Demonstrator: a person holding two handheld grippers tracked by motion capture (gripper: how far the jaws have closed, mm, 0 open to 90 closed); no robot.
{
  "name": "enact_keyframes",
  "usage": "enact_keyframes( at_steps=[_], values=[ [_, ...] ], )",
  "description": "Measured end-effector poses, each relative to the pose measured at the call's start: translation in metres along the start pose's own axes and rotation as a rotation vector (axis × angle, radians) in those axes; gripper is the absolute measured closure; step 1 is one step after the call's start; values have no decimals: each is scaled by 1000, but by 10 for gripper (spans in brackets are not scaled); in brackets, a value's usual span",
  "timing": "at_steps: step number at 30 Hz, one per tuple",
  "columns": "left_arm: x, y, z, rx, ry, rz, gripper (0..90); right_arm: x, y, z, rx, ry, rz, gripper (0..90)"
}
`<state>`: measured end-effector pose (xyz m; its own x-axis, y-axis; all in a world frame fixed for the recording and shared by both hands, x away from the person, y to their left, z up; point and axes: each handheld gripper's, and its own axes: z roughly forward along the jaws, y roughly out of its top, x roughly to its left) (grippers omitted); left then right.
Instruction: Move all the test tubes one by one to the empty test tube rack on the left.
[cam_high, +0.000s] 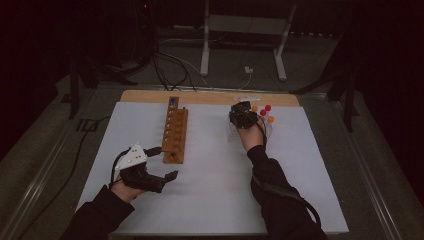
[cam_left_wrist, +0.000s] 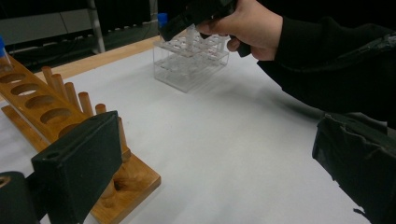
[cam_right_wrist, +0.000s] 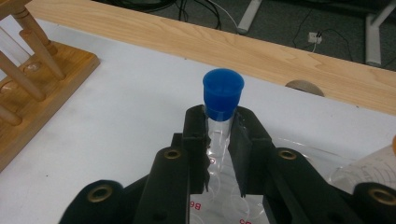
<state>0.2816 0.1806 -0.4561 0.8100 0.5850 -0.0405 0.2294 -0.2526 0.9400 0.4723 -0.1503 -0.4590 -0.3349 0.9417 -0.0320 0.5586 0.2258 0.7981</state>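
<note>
Blue-capped tube (cam_right_wrist: 222, 100) stands upright at frame centre, cap up, your right gripper (cam_right_wrist: 219, 140) fingers clamped on it; red printing unreadable. Left gripper (cam_high: 162, 162) fingers spread, empty.

blue cap (cam_right_wrist: 223, 93) — brown rack (cam_high: 175, 131)

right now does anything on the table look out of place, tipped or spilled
Nothing stands out. The wooden rack and clear rack stand flat on the white mat. The right tongs hold a blue-capped tube; no spill shows.
</note>
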Motion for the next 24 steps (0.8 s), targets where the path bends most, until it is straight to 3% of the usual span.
enact_keyframes(
  at_steps=[8, 16, 24],
  values=[
    [0, 1, 1, 3, -8, -6, 25, 1, 7, -12, -36, 2, -16, 764],
    [-1, 5, 2, 3, -24, -9, 25, 4, 19, -45, -114, 7, -56, 765],
    [-5, 11, 6, 19, -51, 1, 25, 16, 14, -80, -149, 79, -122, 764]
  ],
)
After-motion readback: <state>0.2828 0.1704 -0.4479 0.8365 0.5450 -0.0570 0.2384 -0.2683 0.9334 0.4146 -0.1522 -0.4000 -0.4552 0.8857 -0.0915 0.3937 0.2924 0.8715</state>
